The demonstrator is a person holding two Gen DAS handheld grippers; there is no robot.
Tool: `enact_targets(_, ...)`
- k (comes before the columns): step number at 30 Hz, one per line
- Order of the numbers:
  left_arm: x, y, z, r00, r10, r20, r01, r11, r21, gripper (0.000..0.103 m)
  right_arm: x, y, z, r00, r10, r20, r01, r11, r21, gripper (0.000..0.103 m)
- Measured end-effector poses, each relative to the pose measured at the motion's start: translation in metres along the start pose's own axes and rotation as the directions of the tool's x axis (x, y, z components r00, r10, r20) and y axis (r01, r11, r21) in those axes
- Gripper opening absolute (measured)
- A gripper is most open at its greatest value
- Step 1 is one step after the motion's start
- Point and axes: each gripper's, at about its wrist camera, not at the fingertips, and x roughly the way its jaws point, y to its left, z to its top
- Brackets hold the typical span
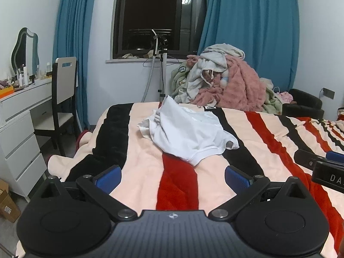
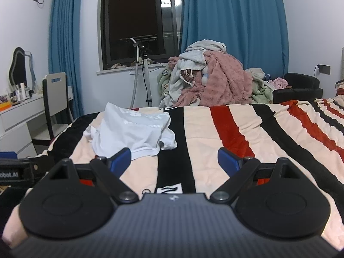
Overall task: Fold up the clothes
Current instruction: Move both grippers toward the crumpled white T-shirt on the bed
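My left claw and right claw hover released, fingers spread. A crumpled white cotton garment lies ahead on the striped fleece blanket.

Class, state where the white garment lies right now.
The white garment lies crumpled on the striped blanket, ahead of both open grippers, left of centre in the right wrist view.

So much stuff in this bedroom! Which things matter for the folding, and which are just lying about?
For the job:
- white garment, crumpled on the striped blanket
- left gripper, open
- right gripper, open

Lying about:
- clothes pile beyond the bed
- chair
- dressing table
- mirror
- blue curtains
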Motion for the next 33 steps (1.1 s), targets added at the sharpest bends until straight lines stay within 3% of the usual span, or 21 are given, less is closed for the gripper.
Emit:
enact_targets(21, 0.006, 0.000, -0.006, 0.998, -0.020, -0.052, 0.018, 0.999, -0.037, 0.103, 0.005, -0.008, -0.002, 1.000, -0.016, -0.008, 0.016, 0.999, 0.036, 0.089)
enact_targets(33, 0.013, 0.002, -0.005, 0.997, -0.036, -0.068, 0.033, 0.998, -0.048, 0.103, 0.003, -0.013, 0.009, 0.992, -0.114, 0.053, 0.108, 0.989, 0.099, 0.089)
